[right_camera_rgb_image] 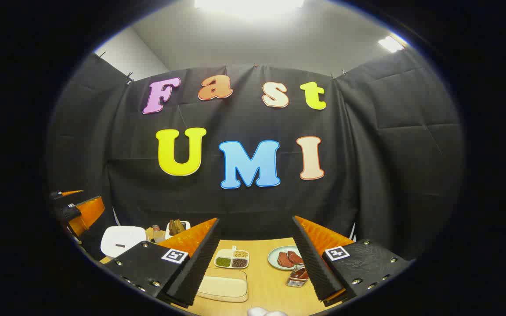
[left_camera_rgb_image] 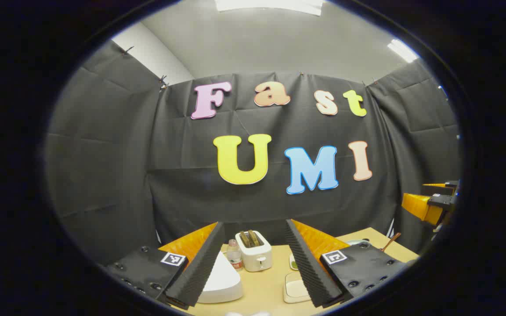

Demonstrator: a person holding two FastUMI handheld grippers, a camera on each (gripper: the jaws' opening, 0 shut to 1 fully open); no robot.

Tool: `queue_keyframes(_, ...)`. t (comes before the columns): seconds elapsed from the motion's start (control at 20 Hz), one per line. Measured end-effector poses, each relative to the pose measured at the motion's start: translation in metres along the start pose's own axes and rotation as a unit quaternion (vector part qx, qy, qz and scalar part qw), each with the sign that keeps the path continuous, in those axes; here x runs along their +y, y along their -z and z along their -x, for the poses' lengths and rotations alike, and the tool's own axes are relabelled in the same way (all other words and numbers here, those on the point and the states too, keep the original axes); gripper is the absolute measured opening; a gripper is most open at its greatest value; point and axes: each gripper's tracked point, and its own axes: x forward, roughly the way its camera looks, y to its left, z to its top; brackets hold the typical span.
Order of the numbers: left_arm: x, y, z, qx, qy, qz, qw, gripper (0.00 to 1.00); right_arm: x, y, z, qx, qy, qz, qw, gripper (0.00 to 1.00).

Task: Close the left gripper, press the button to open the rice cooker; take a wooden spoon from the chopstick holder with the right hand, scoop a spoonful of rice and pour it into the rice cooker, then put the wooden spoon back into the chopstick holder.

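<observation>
Low in the left gripper view, the white rice cooker [left_camera_rgb_image: 220, 281] stands with its lid down beside my left finger. My left gripper [left_camera_rgb_image: 254, 224] is open above the table with nothing between its fingers. A wooden spoon handle [left_camera_rgb_image: 391, 241] sticks up at the far right of the table. In the right gripper view, the rice cooker [right_camera_rgb_image: 121, 240] sits at the left, and a shallow tray of rice [right_camera_rgb_image: 224, 285] lies just ahead. My right gripper [right_camera_rgb_image: 256, 219] is open and holds nothing. A metal wire holder [right_camera_rgb_image: 299, 275] shows beside its right finger.
On the wooden table [right_camera_rgb_image: 266, 281] stand a white toaster [left_camera_rgb_image: 253, 256], a small bottle [left_camera_rgb_image: 234, 256], a divided dish of grains [right_camera_rgb_image: 232, 259] and a plate of meat [right_camera_rgb_image: 284, 258]. The other gripper [left_camera_rgb_image: 433, 204] hangs at the right, high above the table.
</observation>
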Motion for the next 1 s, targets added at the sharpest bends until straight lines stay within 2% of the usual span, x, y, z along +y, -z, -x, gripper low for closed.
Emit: queue_keyframes(1.0, 0.006, 0.006, -0.003, 0.006, -0.012, 0.003, 1.0, 0.97, 0.0, -0.004, 0.003, -0.001, -0.001, 0.008, 1.0, 0.97)
